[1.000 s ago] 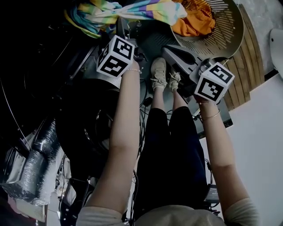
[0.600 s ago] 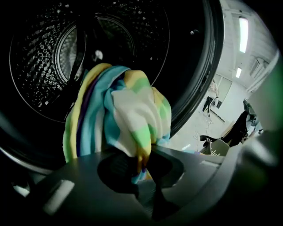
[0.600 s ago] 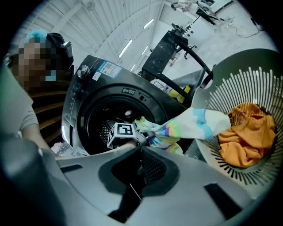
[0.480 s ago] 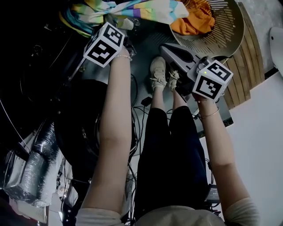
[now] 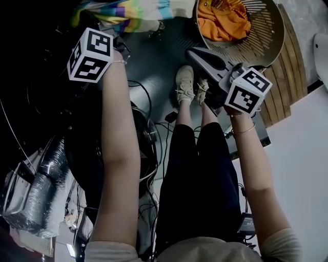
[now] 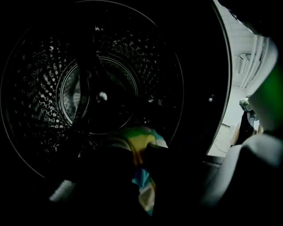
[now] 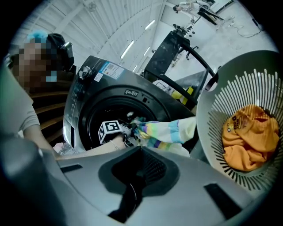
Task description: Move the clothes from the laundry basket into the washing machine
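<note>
A striped, many-coloured cloth [image 6: 142,148] is pinched in my left gripper [image 6: 138,155], whose jaws have just closed on it. That gripper faces the dark drum [image 6: 97,95] of the washing machine [image 7: 90,95]. In the head view its marker cube [image 5: 90,55] is at the upper left and the cloth [image 5: 130,11] trails from it toward the basket. The round slatted laundry basket [image 5: 270,38] holds an orange garment [image 5: 221,20]. My right gripper [image 5: 197,55] stays shut and empty just short of the basket, above the floor.
The person's legs and shoes [image 5: 184,84] stand between the two arms, with cables [image 5: 154,133] on the floor. A foil duct [image 5: 36,197] lies at the lower left. Wooden boards [image 5: 287,87] and a white wall lie to the right.
My left gripper has shut on the striped cloth and carried it up and left, away from the basket toward the washer's opening. The right gripper has not moved.
</note>
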`<state>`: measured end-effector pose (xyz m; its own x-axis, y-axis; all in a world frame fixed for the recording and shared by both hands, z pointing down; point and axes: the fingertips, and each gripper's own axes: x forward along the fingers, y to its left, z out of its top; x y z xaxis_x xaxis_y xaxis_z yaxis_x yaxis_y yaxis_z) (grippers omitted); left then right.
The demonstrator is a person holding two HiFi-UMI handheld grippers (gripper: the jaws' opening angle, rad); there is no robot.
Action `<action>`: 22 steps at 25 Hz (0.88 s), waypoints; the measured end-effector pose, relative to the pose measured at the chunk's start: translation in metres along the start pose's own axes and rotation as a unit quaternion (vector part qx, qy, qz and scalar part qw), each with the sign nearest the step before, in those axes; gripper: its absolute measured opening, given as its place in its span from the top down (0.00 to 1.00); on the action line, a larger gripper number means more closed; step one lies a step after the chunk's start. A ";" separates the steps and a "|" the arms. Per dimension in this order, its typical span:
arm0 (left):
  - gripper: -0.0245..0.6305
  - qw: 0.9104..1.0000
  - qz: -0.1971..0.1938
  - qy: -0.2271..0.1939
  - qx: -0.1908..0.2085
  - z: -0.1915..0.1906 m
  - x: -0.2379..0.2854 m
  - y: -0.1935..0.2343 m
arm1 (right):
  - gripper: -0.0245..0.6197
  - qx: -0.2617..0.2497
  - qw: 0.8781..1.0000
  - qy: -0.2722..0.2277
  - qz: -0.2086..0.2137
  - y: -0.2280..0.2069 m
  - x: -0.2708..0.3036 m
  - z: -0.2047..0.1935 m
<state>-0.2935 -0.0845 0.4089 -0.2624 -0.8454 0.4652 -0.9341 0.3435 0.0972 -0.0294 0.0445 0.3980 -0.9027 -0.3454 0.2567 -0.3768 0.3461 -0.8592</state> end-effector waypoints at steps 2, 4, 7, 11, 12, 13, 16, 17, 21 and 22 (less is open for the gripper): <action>0.88 1.000 0.002 0.008 0.011 -0.002 0.008 0.004 | 0.94 0.000 1.000 0.003 0.001 0.000 0.002 -0.002; 0.87 0.999 0.009 0.033 -0.001 -0.017 0.014 0.007 | 0.94 0.001 1.000 0.005 0.001 0.001 0.005 -0.004; 0.78 0.998 0.014 0.059 -0.028 -0.039 0.014 0.005 | 0.94 0.003 1.000 0.010 0.001 0.001 0.007 -0.008; 0.56 0.997 0.019 0.061 -0.053 -0.048 -0.009 0.001 | 0.94 0.001 1.000 0.014 0.003 0.004 0.007 -0.010; 0.54 0.996 0.020 0.063 -0.062 -0.053 -0.018 0.000 | 0.94 0.002 1.000 0.013 0.003 0.004 0.006 -0.010; 0.53 0.995 0.019 0.069 -0.071 -0.060 -0.028 -0.003 | 0.94 0.005 1.000 0.011 0.002 0.003 0.005 -0.011; 0.47 0.991 -0.009 0.110 -0.080 -0.101 -0.045 -0.024 | 0.94 0.011 1.000 0.008 0.000 0.003 0.005 -0.012; 0.44 0.989 -0.020 0.127 -0.075 -0.117 -0.045 -0.032 | 0.94 0.013 1.000 0.008 0.002 0.003 0.006 -0.013; 0.42 0.980 -0.014 0.175 -0.095 -0.164 -0.030 -0.032 | 0.94 0.014 1.000 0.006 0.006 0.001 0.008 -0.016; 0.42 0.978 -0.007 0.179 -0.106 -0.169 -0.024 -0.030 | 0.94 0.013 1.000 0.005 0.004 -0.001 0.007 -0.017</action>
<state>-0.2183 -0.0049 0.5439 -0.1121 -0.6662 0.7373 -0.8560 0.4416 0.2689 -0.0391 0.0563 0.4076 -0.9077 -0.3344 0.2534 -0.3639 0.3269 -0.8722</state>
